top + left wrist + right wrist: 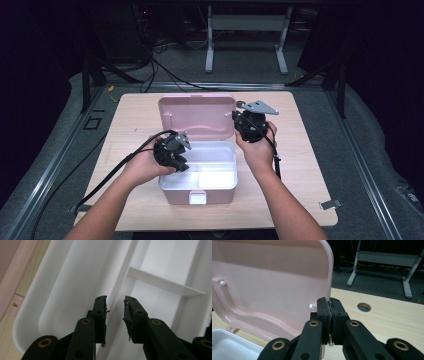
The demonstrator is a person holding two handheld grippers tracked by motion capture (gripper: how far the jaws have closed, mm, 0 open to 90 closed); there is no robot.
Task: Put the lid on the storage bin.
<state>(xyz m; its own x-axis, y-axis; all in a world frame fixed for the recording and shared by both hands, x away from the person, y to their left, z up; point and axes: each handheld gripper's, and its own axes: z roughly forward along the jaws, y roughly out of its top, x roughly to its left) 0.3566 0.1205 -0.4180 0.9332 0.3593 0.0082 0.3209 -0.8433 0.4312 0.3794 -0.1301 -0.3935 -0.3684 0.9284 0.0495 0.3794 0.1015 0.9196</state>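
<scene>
Right gripper has its fingers pinched tight on the pink lid edge, propping it up so the left gripper, fingers parted and empty, can dip into the white tray.

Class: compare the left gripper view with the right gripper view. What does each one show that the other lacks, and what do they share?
Left gripper view: the open left tool above the white tray and its divider.
Right gripper view: the right tool shut on the edge of the raised pink lid, a table hole, a metal stand.
Shared: the pink box, white tray and wooden table.
</scene>
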